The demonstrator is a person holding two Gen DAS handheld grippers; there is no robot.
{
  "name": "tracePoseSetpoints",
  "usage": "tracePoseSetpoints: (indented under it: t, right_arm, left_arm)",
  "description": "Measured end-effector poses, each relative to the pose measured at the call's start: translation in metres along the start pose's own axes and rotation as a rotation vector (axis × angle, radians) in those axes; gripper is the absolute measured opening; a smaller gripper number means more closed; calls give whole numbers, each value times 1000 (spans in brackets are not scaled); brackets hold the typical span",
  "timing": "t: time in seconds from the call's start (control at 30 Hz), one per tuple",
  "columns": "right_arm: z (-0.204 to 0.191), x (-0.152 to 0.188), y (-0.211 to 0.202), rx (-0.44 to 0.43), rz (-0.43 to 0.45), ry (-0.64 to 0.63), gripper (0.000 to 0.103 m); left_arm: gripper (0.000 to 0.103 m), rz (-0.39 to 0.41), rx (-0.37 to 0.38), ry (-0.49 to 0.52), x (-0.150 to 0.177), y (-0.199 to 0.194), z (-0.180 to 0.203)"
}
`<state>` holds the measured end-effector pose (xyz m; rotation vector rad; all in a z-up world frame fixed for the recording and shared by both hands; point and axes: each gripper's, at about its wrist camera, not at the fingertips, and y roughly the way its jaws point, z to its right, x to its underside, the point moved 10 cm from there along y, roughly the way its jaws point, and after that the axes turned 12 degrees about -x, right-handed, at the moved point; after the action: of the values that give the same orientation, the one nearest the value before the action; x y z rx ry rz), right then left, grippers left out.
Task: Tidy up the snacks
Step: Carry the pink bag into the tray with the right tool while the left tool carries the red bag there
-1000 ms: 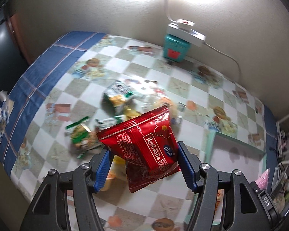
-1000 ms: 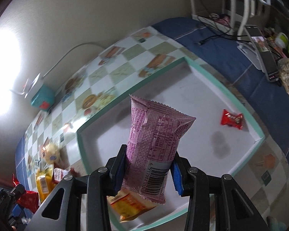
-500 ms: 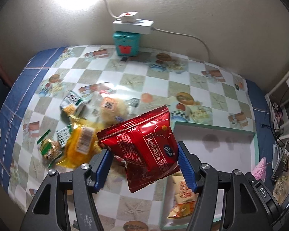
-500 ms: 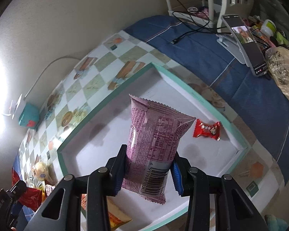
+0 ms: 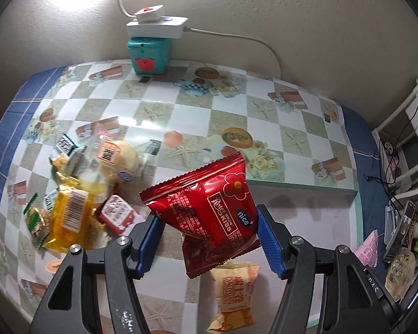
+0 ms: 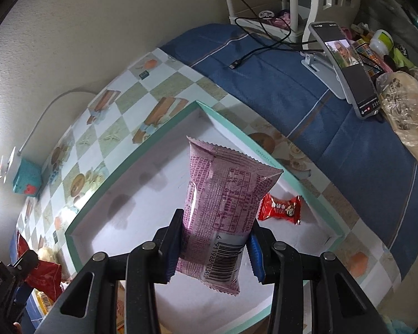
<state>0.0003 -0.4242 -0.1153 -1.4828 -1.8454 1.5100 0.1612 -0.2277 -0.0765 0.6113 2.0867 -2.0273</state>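
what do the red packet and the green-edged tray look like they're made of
Red snack packet: looks like glossy foil-plastic film; it shines, crinkles and has serrated sealed edges.
Tray: probably matte cardboard or paperboard; thin straight green walls and a dull white floor with faint stains.

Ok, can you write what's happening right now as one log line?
left gripper: shut on red Rose Kiss packet | right gripper: shut on pink packet above box | in box: small red candy

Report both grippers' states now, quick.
Left gripper: shut on the red snack bag.
Right gripper: shut on the pink snack packet.
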Motion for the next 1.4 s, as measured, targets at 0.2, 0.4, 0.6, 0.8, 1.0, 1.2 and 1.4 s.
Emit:
tracePoseSetpoints:
  t: [0.2,0.4,0.6,0.8,1.0,1.2,1.4]
  right_arm:
    - [-2,-4,6,16,0,-17,44]
    - [0,-4,11,38,-7,-28,44]
    - [8,-5,12,56,-11,-17,44]
    - [10,-5,13,63,-19,-15,44]
    - [10,-4,16,64,-31,-16,44]
    - [13,-1,23,69,-52,-6,44]
    - [14,2,23,66,-65,15,45]
  left_arm:
    - [67,-11,18,48,5,7,21]
    - [67,-9,55,84,8,7,37]
    - [67,-33,76,122,16,13,51]
    - [67,-60,97,149,25,16,62]
    - [67,-69,99,160,31,17,68]
    - [68,-87,102,179,36,20,73]
    - [76,-85,95,171,32,16,67]
